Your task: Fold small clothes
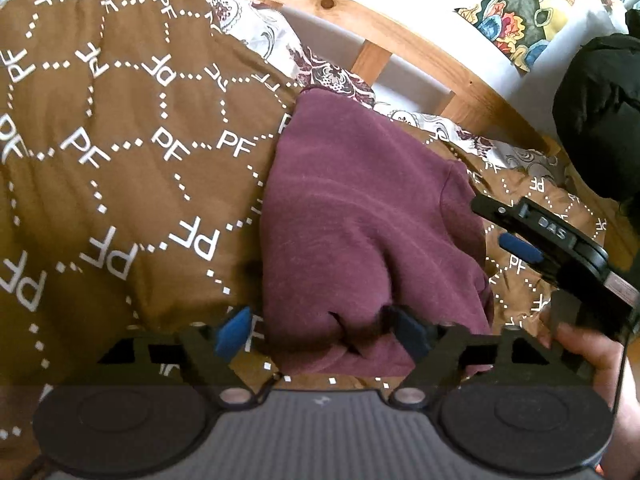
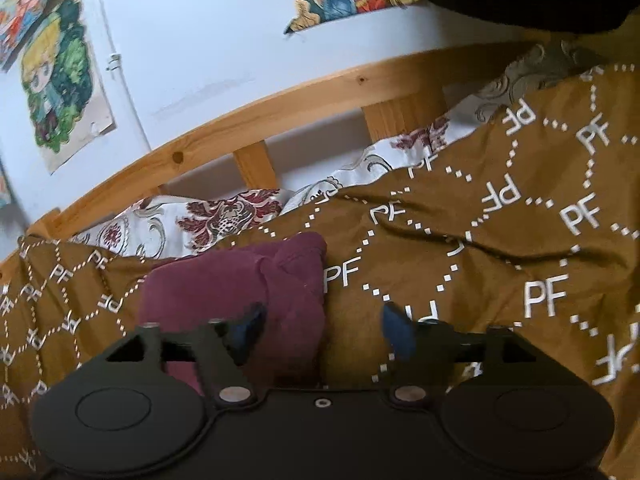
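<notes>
A maroon garment (image 1: 360, 216) lies folded in a compact block on the brown "PF" patterned bedspread (image 1: 120, 128). My left gripper (image 1: 322, 330) is open, its blue pads either side of the garment's near edge. The right gripper (image 1: 516, 236) shows in the left wrist view at the garment's right side, held by a hand (image 1: 592, 352). In the right wrist view the garment (image 2: 240, 284) lies at lower left. My right gripper (image 2: 324, 330) is open, its left pad over the garment's right edge and its right pad over the bedspread (image 2: 500, 240).
A wooden bed rail (image 1: 400, 36) runs along the far side against a white wall with colourful pictures (image 2: 60, 80). A floral sheet (image 2: 208, 216) shows beyond the bedspread. A black bulky item (image 1: 600, 120) sits at the right.
</notes>
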The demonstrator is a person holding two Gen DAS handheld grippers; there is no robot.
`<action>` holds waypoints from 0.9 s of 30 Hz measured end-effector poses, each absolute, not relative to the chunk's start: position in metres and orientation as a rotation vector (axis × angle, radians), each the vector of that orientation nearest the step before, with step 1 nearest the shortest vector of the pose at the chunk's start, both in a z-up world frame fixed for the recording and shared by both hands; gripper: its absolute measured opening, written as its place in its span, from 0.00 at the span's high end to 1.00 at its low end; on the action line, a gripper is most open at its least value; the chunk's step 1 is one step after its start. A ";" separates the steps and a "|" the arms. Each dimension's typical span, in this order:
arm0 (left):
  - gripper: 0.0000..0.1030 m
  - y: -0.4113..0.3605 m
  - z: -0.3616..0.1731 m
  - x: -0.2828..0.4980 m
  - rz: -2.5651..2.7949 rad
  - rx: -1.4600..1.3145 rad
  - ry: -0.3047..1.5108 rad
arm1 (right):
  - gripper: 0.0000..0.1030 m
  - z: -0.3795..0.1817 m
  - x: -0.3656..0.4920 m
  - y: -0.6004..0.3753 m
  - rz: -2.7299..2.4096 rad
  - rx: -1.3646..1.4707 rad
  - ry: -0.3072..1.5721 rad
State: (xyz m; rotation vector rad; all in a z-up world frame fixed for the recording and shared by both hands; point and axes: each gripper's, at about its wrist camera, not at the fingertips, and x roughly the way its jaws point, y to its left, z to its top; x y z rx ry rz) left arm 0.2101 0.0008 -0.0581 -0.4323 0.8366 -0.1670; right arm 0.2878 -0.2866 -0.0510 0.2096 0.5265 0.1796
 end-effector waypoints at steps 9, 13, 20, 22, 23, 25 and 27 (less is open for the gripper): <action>0.01 -0.006 -0.025 0.181 -0.121 -0.291 0.762 | 0.02 -0.022 0.241 -0.279 0.212 0.130 0.448; 0.01 -0.009 -0.007 0.165 -0.110 -0.222 0.714 | 0.01 -0.006 0.217 -0.275 0.222 0.099 0.399; 0.01 -0.007 0.024 0.136 -0.098 -0.180 0.631 | 0.01 0.018 0.174 -0.272 0.222 0.067 0.321; 0.01 -0.004 0.032 0.127 -0.090 -0.178 0.603 | 0.01 0.024 0.160 -0.272 0.219 0.068 0.301; 0.01 -0.002 0.036 0.120 -0.086 -0.175 0.586 | 0.01 0.027 0.153 -0.272 0.215 0.070 0.293; 0.01 0.002 0.042 0.109 -0.078 -0.166 0.556 | 0.01 0.032 0.141 -0.273 0.203 0.081 0.282; 0.01 0.005 0.046 0.097 -0.072 -0.155 0.532 | 0.01 0.039 0.126 -0.275 0.197 0.097 0.267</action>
